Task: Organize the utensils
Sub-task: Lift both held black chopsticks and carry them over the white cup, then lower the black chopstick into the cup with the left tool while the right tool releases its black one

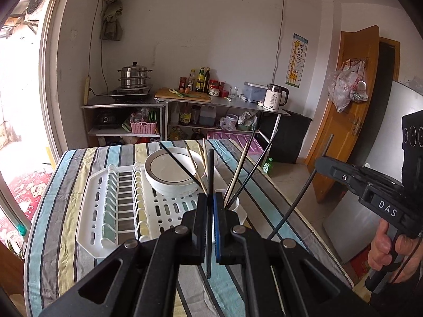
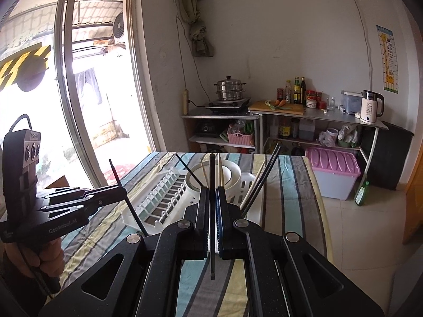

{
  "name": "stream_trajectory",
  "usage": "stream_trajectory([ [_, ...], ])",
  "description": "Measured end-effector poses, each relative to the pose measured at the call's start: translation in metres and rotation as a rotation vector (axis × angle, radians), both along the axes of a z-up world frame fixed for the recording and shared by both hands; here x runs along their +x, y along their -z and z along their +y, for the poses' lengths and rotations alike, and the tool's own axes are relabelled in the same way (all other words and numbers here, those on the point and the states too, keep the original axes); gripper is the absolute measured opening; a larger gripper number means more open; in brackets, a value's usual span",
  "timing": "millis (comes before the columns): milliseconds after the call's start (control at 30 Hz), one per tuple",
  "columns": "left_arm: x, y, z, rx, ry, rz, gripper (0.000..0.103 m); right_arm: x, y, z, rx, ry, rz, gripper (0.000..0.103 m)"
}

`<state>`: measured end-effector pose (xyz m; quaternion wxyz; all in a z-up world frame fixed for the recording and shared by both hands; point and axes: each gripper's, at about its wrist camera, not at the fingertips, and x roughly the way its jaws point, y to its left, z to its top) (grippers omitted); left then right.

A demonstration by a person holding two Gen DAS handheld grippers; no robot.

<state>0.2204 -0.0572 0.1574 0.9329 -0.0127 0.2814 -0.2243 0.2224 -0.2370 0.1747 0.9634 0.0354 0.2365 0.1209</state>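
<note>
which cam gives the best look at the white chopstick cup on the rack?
Left wrist view. The white cup shows its rim and part of its wall, right of the left hand-held gripper, with chopsticks fanning out. In the right wrist view the right hand-held gripper hides the cup; only the chopsticks show.

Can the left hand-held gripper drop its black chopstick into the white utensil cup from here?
Probably yes. The left hand-held gripper, shut on a black chopstick, sits just short of the white utensil cup; only the chopsticks already leaning in it crowd the opening.
</note>
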Motion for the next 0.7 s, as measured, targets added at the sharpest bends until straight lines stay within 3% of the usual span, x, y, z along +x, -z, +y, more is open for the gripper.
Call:
stream_trajectory([
  [333, 0.035, -0.036, -0.028, -0.024, 0.039, -0.056, 0.005, 0.031, -0.02, -0.011, 0.021, 0.018, -0.038, 0.004],
  [700, 0.073, -0.038, -0.046, -0.033, 0.044, -0.061, 0.005, 0.065, -0.023, -0.016, 0.043, 0.031, -0.043, 0.004],
])
